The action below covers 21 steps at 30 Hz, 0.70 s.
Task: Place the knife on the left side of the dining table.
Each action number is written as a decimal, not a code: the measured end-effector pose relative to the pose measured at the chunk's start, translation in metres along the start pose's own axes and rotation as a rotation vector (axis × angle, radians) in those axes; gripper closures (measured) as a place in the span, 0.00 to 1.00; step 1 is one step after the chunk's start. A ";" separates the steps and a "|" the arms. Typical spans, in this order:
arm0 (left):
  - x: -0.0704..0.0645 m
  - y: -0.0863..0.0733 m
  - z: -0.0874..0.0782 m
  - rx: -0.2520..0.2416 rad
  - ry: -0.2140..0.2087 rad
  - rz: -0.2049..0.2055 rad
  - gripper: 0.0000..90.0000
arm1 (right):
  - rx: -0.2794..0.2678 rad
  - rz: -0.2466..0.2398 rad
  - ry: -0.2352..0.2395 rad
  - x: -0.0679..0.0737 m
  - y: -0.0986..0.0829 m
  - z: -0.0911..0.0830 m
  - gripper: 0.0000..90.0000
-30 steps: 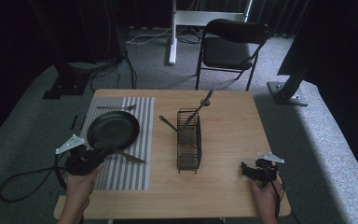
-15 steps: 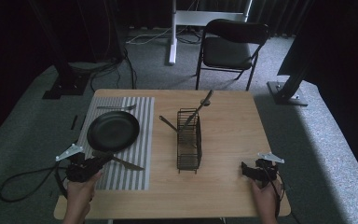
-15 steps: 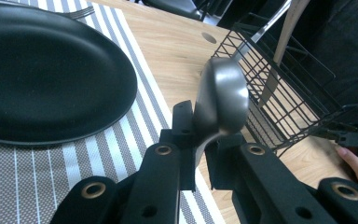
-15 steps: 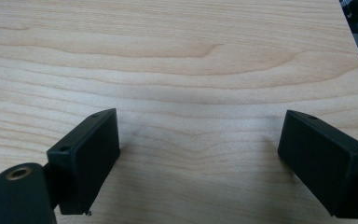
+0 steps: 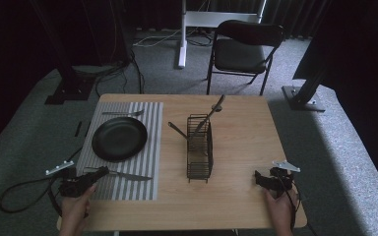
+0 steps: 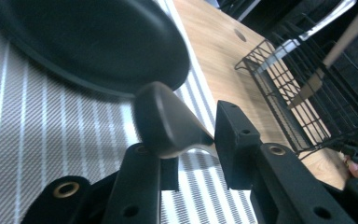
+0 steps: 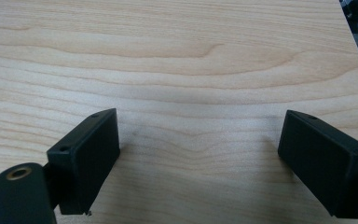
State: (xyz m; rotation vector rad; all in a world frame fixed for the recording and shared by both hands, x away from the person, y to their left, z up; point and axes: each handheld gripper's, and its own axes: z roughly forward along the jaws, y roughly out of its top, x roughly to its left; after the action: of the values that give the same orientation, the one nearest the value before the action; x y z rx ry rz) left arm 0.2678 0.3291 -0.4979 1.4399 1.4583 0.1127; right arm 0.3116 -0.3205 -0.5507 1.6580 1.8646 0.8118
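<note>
A knife (image 5: 128, 175) lies across the near edge of the striped placemat (image 5: 150, 157), blade pointing right. My left gripper (image 5: 100, 172) is at the placemat's near left corner, shut on the knife's handle. In the left gripper view the grey handle (image 6: 163, 116) sits between the two black jaws of that gripper (image 6: 191, 140), just in front of the black plate (image 6: 88, 42). The plate (image 5: 119, 138) rests on the mat, and a fork (image 5: 123, 113) lies beyond it. My right gripper (image 5: 258, 178) rests near the table's front right, open over bare wood (image 7: 191, 56).
A black wire cutlery caddy (image 5: 200, 147) stands mid-table with two utensils leaning out of it (image 5: 214, 110). The caddy (image 6: 298, 93) is to the right in the left gripper view. A folding chair (image 5: 243, 49) stands behind the table (image 5: 241, 132).
My left gripper has drawn back toward the near left edge, and the knife has shifted with it away from the plate. The right gripper has stayed in place.
</note>
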 end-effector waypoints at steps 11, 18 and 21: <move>0.043 -0.010 0.015 0.060 0.018 -0.044 0.67 | 0.000 0.000 0.000 0.000 0.000 0.000 0.13; 0.057 -0.017 0.021 0.091 0.037 -0.104 0.69 | 0.000 0.000 0.000 0.000 0.000 0.000 0.13; 0.056 -0.016 0.021 0.095 0.049 -0.105 0.68 | 0.000 0.000 0.000 0.000 0.000 0.000 0.13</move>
State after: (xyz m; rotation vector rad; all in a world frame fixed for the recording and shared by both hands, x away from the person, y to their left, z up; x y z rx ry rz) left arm 0.2859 0.3562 -0.5504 1.4423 1.5943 0.0131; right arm 0.3115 -0.3204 -0.5507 1.6576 1.8643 0.8118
